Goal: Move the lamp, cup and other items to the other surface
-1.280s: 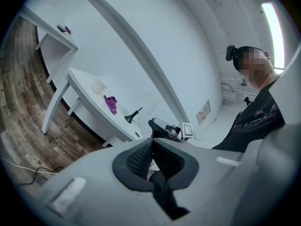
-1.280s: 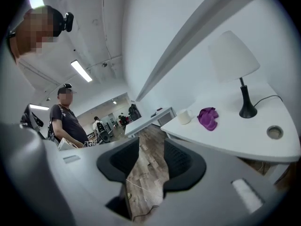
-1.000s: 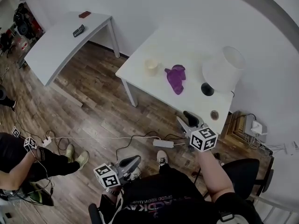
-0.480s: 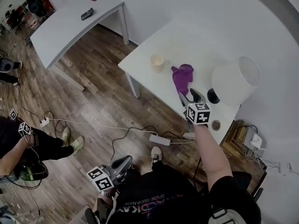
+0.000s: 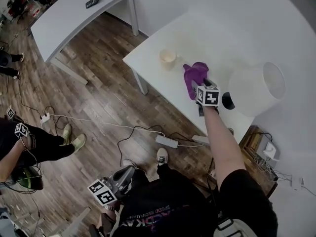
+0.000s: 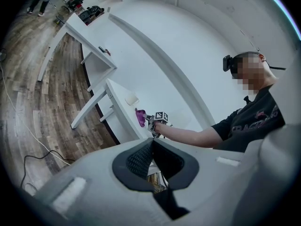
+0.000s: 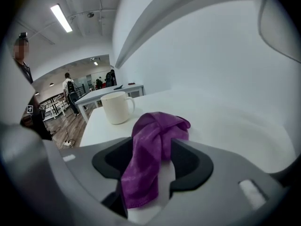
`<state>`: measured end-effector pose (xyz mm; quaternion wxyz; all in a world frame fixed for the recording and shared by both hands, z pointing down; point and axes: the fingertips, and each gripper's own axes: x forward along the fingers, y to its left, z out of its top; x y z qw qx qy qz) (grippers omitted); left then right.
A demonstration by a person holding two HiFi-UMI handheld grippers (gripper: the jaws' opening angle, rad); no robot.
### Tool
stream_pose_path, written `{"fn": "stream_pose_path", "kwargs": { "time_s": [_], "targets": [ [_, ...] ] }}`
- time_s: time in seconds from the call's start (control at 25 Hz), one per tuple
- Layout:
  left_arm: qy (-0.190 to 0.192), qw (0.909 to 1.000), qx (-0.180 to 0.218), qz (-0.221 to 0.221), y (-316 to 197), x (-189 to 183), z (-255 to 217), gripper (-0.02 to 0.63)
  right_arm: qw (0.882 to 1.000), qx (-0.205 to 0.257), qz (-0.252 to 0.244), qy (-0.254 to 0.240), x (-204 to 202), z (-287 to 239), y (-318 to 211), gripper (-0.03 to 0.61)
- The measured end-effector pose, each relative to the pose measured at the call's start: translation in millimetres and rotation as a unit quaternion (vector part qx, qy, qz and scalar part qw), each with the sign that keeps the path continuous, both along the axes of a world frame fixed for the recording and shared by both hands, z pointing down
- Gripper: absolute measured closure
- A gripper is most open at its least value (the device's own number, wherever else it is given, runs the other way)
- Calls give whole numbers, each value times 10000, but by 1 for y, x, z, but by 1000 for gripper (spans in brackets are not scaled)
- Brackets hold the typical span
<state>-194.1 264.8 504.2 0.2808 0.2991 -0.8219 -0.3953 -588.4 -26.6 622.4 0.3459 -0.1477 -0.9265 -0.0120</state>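
A crumpled purple cloth (image 5: 194,75) lies on the near white table (image 5: 217,38), between a cream cup (image 5: 167,57) and a white-shaded lamp (image 5: 256,88) with a black base. My right gripper (image 5: 201,84) reaches over the table's front edge to the cloth. In the right gripper view the cloth (image 7: 155,140) lies between the jaws, which have just been opening and stand wide, their pads off it. The cup (image 7: 116,106) stands beyond. My left gripper (image 5: 129,174) hangs low by my lap, its fingertips (image 6: 151,142) together with nothing between them.
A second white table (image 5: 64,19) stands at the upper left across the wooden floor, with a dark remote (image 5: 92,2) on it. A power strip (image 5: 166,141) and cables lie on the floor below the near table. Another person (image 5: 29,142) sits at the left edge.
My right gripper has moved from below the table's front edge forward and down onto the purple cloth. The left gripper has stayed low near my lap.
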Motion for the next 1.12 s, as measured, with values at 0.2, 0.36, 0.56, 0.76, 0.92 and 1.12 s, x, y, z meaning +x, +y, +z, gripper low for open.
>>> {"fn": "stream_pose_path", "kwargs": {
  "time_s": [0.2, 0.36, 0.56, 0.76, 0.92, 1.12],
  "targets": [
    [128, 9999, 39, -102, -3, 3, 9, 614, 9996, 160, -28, 245, -20, 19, 0, 327],
    [195, 9997, 75, -131, -2, 2, 13, 614, 9987, 353, -17, 366, -22, 27, -2, 365],
    [208, 9997, 108, -69, -4, -4, 14, 614, 9981, 423, -114, 430, -22, 31, -2, 471],
    [190, 9997, 120, 27, -5, -9, 13, 614, 9989, 317, -24, 348, -22, 25, -4, 508],
    [196, 9997, 110, 102, -6, -12, 13, 614, 9996, 271, 32, 43, -21, 10, -5, 515],
    [175, 9996, 126, 157, -7, -13, 13, 614, 9990, 272, 60, -349, -13, -8, -5, 518]
  ]
}}
